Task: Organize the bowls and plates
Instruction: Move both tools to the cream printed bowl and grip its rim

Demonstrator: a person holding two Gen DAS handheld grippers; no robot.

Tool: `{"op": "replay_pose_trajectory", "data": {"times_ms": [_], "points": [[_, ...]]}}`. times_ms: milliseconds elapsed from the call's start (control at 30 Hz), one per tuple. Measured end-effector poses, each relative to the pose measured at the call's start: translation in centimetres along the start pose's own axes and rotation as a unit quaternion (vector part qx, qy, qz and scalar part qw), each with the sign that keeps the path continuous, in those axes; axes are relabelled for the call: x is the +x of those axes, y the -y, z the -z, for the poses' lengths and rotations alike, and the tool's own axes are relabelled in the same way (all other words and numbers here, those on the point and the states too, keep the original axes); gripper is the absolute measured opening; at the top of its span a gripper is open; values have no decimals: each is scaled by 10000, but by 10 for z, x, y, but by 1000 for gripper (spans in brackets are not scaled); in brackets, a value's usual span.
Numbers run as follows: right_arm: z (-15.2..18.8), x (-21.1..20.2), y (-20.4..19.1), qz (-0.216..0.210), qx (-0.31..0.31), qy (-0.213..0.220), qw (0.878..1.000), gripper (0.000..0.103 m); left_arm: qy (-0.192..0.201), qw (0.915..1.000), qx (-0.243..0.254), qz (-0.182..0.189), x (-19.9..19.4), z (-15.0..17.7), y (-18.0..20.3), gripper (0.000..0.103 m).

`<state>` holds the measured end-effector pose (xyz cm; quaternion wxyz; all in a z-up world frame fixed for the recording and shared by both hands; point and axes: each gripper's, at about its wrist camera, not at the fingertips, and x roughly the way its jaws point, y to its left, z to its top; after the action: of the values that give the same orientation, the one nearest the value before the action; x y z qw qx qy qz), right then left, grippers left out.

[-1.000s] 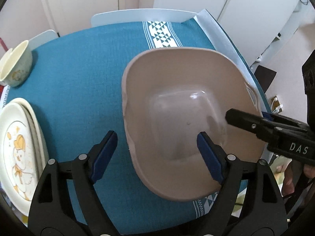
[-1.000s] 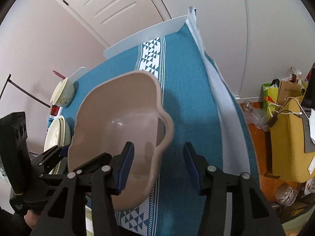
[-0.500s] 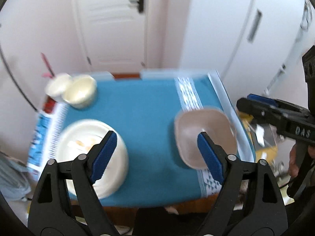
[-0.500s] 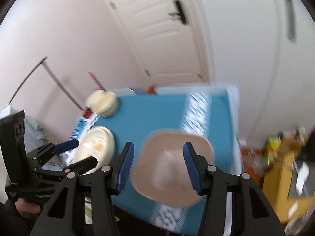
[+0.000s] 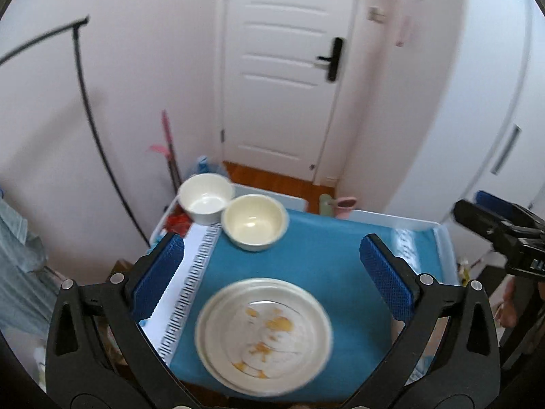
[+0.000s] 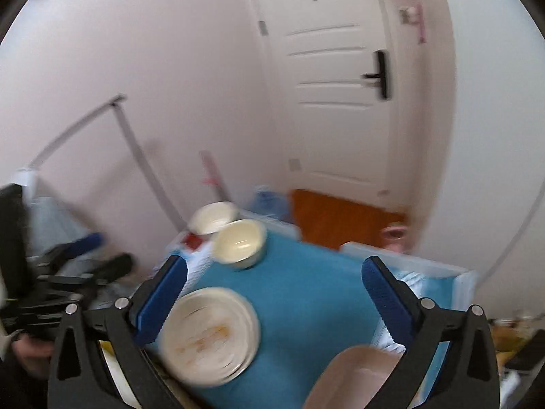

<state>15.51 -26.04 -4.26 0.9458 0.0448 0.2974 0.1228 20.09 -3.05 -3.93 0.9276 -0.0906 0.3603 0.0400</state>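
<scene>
Hovering over the blue tablecloth (image 5: 316,255), left gripper (image 5: 272,279) and right gripper (image 6: 272,293) are both gaping wide, gripping nothing; stacked plates (image 5: 264,335), two bowls (image 5: 253,226) sitting below.

Between the spread jaws of the left gripper (image 5: 272,272) lies bare teal tablecloth (image 5: 320,255), open to pass. A stack of plates (image 5: 264,335) blocks the near side below the jaws; two bowls (image 5: 253,226) touching each other stand beyond the left jaw. Below the right jaw in the blurred right view, apparently, sits a tan basin (image 6: 354,378).
</scene>
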Motion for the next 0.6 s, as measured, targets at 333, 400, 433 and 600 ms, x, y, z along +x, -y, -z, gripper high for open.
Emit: {"op": "replay_pose_trajectory", "data": {"times_ms": [333, 400, 433, 600], "points": [[-15, 153, -21, -17, 770, -1269, 9889, 102, -878, 9953, -357, 207, 121, -21, -90, 102], [-9, 185, -21, 17, 944, -1609, 9824, 102, -1170, 9920, -345, 321, 154, -18, -99, 102], [-4, 202, -20, -3, 1057, -1758, 9787, 102, -1276, 9906, -321, 377, 167, -17, -102, 101], [18, 259, -16, -161, 1316, -2263, 9650, 84, -1856, 9807, -122, 602, 232, -5, -96, 76]]}}
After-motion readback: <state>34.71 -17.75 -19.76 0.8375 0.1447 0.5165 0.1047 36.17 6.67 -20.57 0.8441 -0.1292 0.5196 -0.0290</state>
